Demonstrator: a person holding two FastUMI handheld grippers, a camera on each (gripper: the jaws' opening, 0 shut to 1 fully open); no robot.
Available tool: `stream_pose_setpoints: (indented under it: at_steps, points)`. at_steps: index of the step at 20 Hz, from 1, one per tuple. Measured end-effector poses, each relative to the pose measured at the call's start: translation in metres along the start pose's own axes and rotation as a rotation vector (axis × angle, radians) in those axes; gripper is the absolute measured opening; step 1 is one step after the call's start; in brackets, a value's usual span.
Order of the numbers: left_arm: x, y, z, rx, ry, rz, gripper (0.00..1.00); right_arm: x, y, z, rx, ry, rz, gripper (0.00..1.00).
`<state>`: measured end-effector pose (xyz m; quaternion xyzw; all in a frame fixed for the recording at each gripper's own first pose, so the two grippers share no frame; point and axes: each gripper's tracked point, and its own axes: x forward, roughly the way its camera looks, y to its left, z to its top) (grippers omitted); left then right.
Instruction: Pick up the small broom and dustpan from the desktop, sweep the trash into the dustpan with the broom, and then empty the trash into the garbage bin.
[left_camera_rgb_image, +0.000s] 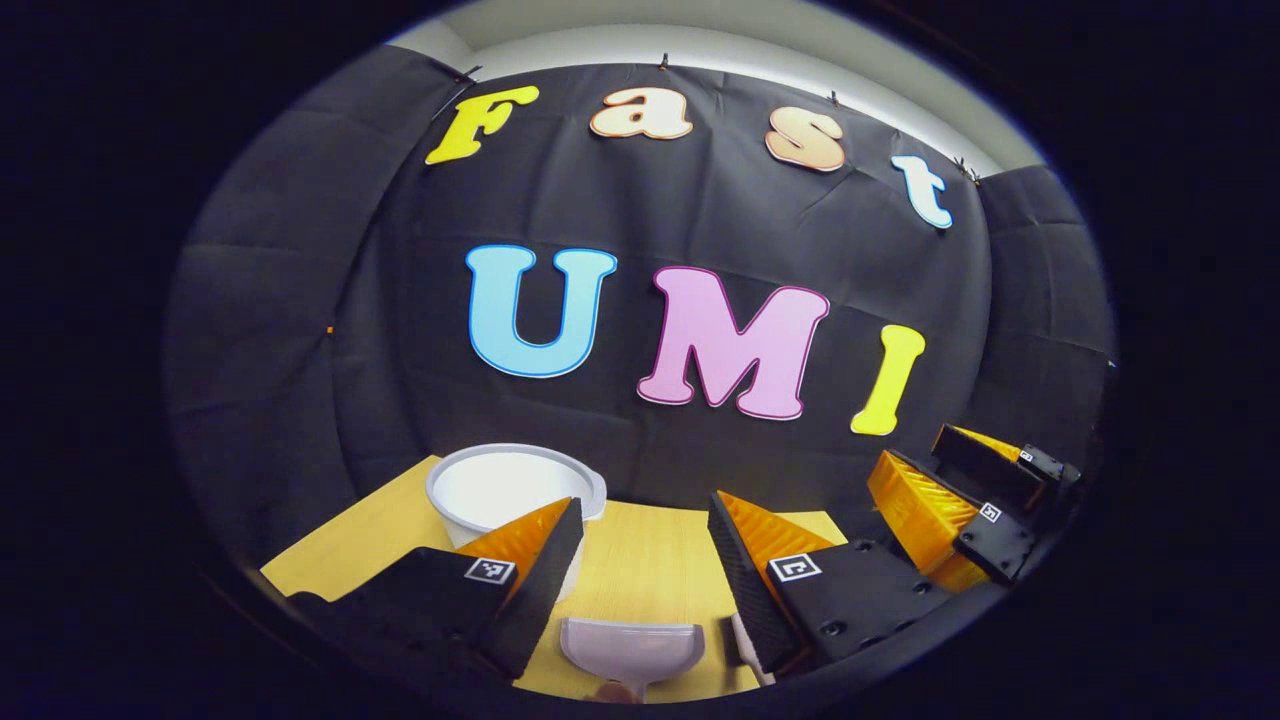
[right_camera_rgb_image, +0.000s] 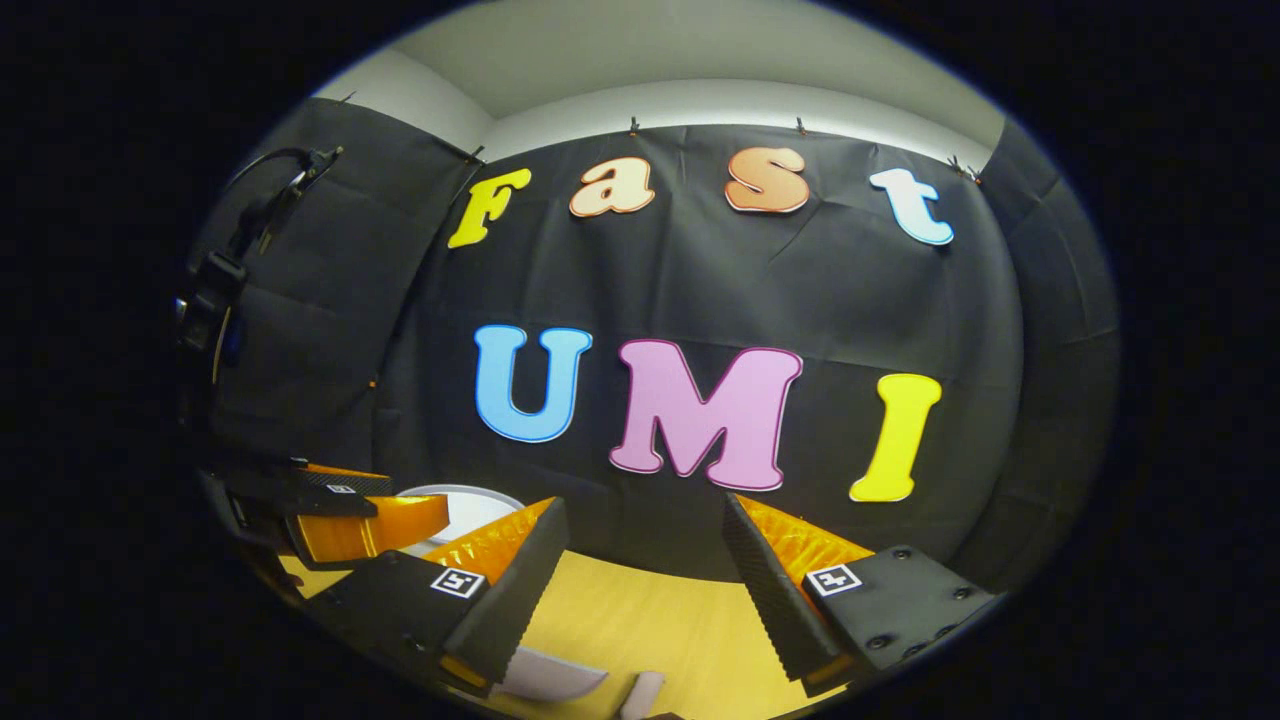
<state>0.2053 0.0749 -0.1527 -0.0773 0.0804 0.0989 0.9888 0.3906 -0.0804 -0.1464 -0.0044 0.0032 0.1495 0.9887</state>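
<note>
Left gripper view: the left gripper (left_camera_rgb_image: 645, 560) hung above the yellow bench (left_camera_rgb_image: 640, 575) with its jaws spread wide and nothing between them. The pale dustpan (left_camera_rgb_image: 632, 650) lay on the bench at its near edge, directly below the gap between the jaws, its handle running out of sight. A white garbage bin (left_camera_rgb_image: 505, 487) stood toward the far edge, partly hidden by one finger. The right gripper (left_camera_rgb_image: 960, 500) was near the bench's right edge, also clear of any object. Right gripper view: the right gripper (right_camera_rgb_image: 645, 590) likewise stood wide and empty over the bench (right_camera_rgb_image: 650, 620); the dustpan (right_camera_rgb_image: 550, 675) appeared at the near edge just below one finger, with a pale piece (right_camera_rgb_image: 642, 693) beside it that may have been the broom, though too little showed to tell. The left gripper (right_camera_rgb_image: 350, 520) lay in front of the garbage bin (right_camera_rgb_image: 470, 505). Judged risks: a descent onto the thin dustpan wall could tip or skid it off the near edge; the trash was not visible, so sweeping direction remained uncertain; the two grippers, working close, could collide.
</note>
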Motion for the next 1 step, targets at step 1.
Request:
stream_pose_setpoints:
  at_steps: [1]
  points:
    - [-0.0054, 0.0028, 0.0023, -0.003, -0.007, 0.006, 0.75, 0.0003, -0.0008, 0.0034, 0.001, -0.008, 0.003, 1.0]
